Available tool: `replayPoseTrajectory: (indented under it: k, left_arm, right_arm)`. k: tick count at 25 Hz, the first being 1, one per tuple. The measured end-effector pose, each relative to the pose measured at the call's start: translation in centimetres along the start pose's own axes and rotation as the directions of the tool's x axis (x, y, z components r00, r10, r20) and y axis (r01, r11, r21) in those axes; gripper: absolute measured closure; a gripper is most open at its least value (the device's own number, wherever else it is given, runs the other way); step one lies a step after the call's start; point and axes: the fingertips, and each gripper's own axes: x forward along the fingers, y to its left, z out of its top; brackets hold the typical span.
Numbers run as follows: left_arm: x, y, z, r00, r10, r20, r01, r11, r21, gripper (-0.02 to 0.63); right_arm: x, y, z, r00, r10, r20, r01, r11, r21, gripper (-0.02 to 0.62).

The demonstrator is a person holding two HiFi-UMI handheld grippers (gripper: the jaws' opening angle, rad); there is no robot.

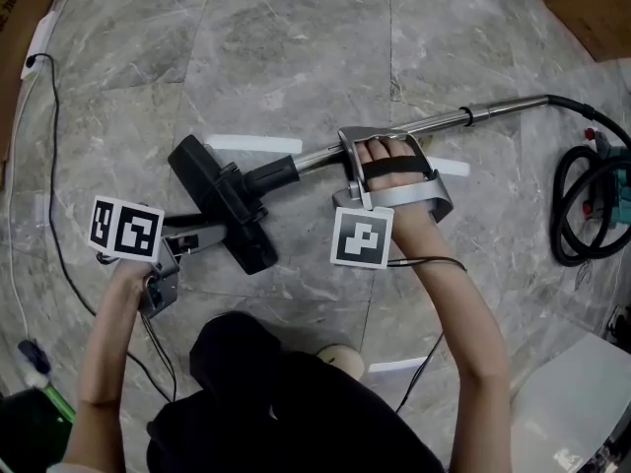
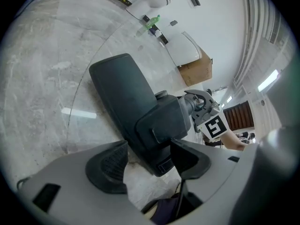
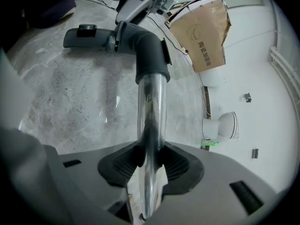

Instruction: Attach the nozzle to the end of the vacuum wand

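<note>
A black plastic floor nozzle (image 1: 210, 190) (image 2: 123, 95) (image 3: 86, 36) with a wide flat head lies on the grey marbled stone floor (image 1: 296, 37), in front of the person and a little to the left. Its thick black neck (image 1: 271, 175) (image 3: 151, 55) is joined to the end of a long shiny chrome metal wand (image 1: 473, 114) (image 3: 151, 107), which runs away to the right across the floor. The right gripper (image 1: 380, 144) (image 3: 150, 161) holds this wand: its two dark pads are pressed on the tube from both sides, near the black neck. The left gripper (image 1: 202, 239) (image 2: 149, 156) is at the near end of the nozzle, and the blocky body of the nozzle stands between its jaws; the pad tips meet it on both sides, so it grips the nozzle. At the far right a coiled black hose (image 1: 567, 205) lies on the floor, well apart from the nozzle. The right gripper view shows a brown cardboard box (image 3: 201, 32) beyond the nozzle.
</note>
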Motion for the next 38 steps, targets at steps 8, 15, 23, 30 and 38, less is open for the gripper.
replayPoseTrajectory:
  k: [8,15,23,30,38]
  left_arm:
    - [-0.4,0.6,-1.5,0.983,0.132,-0.130,-0.089,0.952,0.291,0.330]
    - [-2.9,-2.3,-0.7,0.988,0.145,-0.048,-0.106,0.874,0.474,0.330]
    - [-4.1,-10.0,4.9,0.976,-0.037,0.216,-0.112,0.762,0.637,0.331]
    - [-0.7,-19.3,9.6,0.835,-0.293,0.467,-0.149,0.696,0.703,0.384]
    - [4.3,-20.8,5.6,0.781,-0.274,0.561,-0.207,0.734,0.647,0.597]
  right_arm:
    - [0.6,2.5,-0.2,0.997,0.061,0.038,-0.059,0.998,-0.033,0.445]
    - [-0.8,2.6,-1.3,0.998,0.049,0.050,-0.051,0.998,0.042,0.440]
    - [-7.0,-2.5,-4.6,0.989,-0.109,0.100,0.048,0.878,0.476,0.433]
    - [-14.0,-6.2,-6.3,0.872,-0.471,0.133,-0.049,0.188,0.981,0.434]
    - [-15.1,2.6,-5.3,0.861,-0.506,0.039,-0.298,-0.443,0.846,0.580]
